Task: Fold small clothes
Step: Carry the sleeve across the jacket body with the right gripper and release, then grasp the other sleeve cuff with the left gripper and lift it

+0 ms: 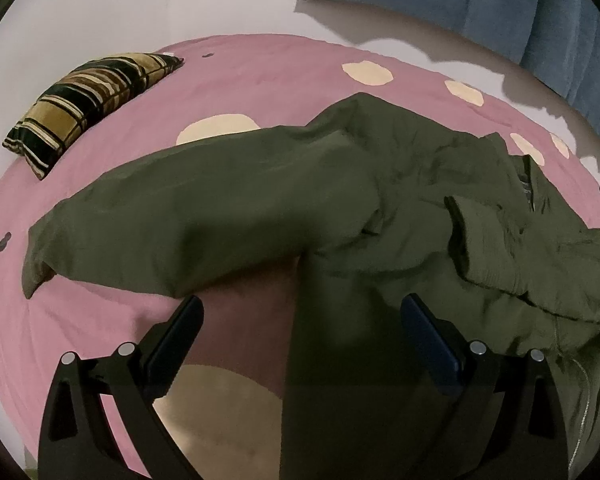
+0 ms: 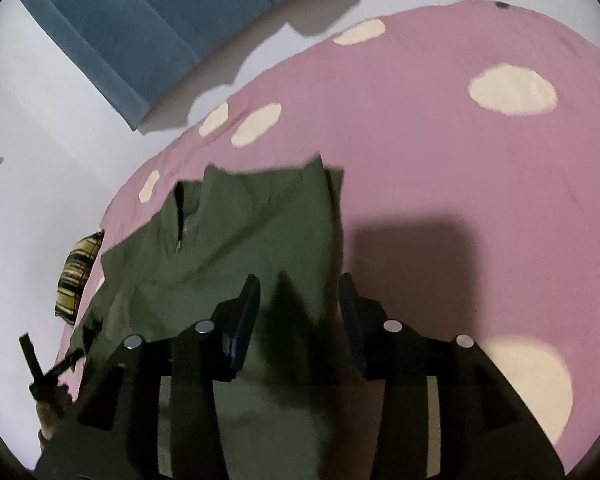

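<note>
The left gripper (image 1: 300,316) hangs with jaws spread, gripping nothing, over the green trousers (image 1: 228,216) on the pink bed (image 1: 260,72). The right gripper (image 2: 298,292) has jaws apart above the trousers' edge, its shadow hiding the folds. A striped pillow (image 1: 88,100) lies beyond the trousers.

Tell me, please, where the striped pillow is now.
The striped pillow lies on the pink bedsheet, at the upper left of the left wrist view, beyond the green garment and apart from it, near the white wall.

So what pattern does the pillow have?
The pillow has a black, gold and cream plaid; the left wrist view shows it best.
</note>
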Tool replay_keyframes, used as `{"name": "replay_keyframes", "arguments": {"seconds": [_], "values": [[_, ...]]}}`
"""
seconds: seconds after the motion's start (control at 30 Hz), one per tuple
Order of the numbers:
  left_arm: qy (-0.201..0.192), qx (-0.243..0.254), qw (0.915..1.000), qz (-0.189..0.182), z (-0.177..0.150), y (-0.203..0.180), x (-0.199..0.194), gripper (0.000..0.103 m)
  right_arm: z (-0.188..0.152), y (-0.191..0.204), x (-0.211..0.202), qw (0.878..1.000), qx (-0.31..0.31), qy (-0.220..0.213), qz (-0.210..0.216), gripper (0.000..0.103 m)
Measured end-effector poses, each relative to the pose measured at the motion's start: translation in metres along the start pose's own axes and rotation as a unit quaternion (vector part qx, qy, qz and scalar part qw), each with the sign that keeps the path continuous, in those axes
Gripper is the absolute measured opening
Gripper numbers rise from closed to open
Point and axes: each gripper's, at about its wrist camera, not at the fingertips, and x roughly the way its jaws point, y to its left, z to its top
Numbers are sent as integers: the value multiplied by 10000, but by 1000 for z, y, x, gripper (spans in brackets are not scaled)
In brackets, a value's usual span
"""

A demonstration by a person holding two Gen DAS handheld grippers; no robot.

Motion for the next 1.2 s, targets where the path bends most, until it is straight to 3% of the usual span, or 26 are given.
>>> {"name": "replay_keyframes", "arguments": {"seconds": [0.13,0.17,0.2,0.33,0.5,0.57,0.63,0.73,0.87,0.97,1.07,1.2], "values": [[-15,5,10000,24,1,2,0,98,25,-5,30,9997,204,88,36,38],[-13,13,10000,45,1,2,1,98,28,-6,37,9997,190,122,-57,33],[-6,5,10000,61,1,4,1,98,30,-7,44,9994,173,179,-226,17],[9,-88,9999,90,1,11,3,98,30,-16,73,9964,259,511,-625,17],[-27,-182,9997,129,0,23,1,98,32,-9,59,9957,321,282,-828,21],[-88,-220,9996,150,-1,28,-1,98,29,11,41,9951,142,-26,-975,30],[-131,-267,9994,155,-3,33,-2,98,20,30,26,9977,121,-215,-626,45],[-135,-344,9993,93,-4,39,-3,98,0,69,25,9999,-69,-85,76,46],[-70,-538,9985,-25,-5,46,-3,98,-30,111,49,9964,-509,473,491,46],[7,-777,9968,-173,-5,56,-3,98,-48,124,71,9918,-747,877,549,46],[116,-984,9943,-381,-7,70,-5,98,-64,122,98,9880,-738,1332,257,47],[6,-1165,9915,-580,-11,97,-15,98,-67,117,94,9898,-656,1168,489,52]]}}
